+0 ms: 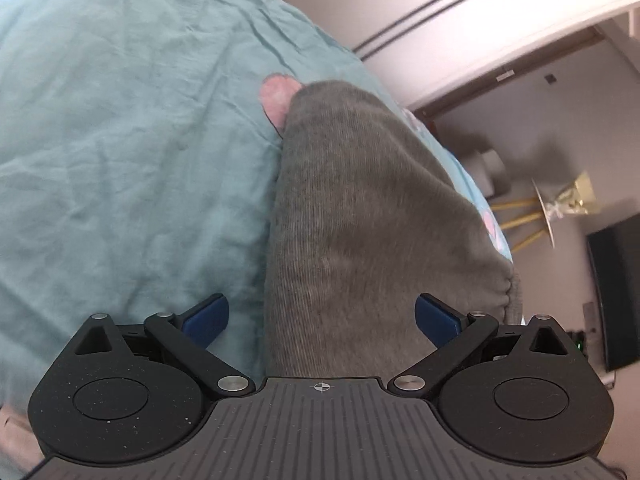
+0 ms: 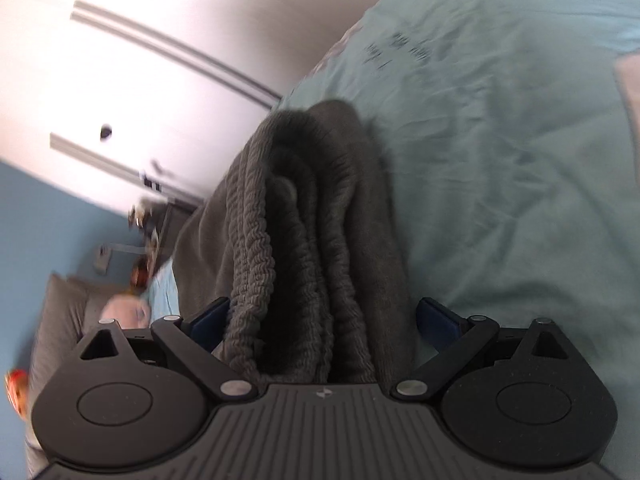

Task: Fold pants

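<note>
A pair of grey pants (image 1: 360, 220) lies on a bed covered with a pale teal sheet (image 1: 120, 140), wrinkled all over. 2 hand-held claws work at it, 1 from each end.

From the left wrist view, the left claw (image 1: 322, 316) has its 2 blue pads spread wide, 1 on each side of a long band of grey cloth that runs away from it across the sheet. The pads do not appear to press the cloth. A gathered cuff or hem (image 1: 508, 288) bunches at the right edge of the band. A pink patch (image 1: 276, 100) printed on the sheet peeks out beside the far end.

From the right wrist view, the right claw (image 2: 322, 320) is also spread, and a thick stack of ribbed grey cloth, probably the elastic waistband (image 2: 280, 240) doubled over, sits between its pads. The left pad touches or nearly touches the stack; the right pad stands clear. This view is blurred, so finer detail is lost.

The cloth looks soft, thick and limp, like fleece or knit. It should be light, not slippery, and in no way fragile, but it will sag and slump wherever it is not held. The firmest holds look to be the bunched waistband and the cuff, where layers stack. Pinching all the layers together there should keep the fold from sliding apart.
</note>
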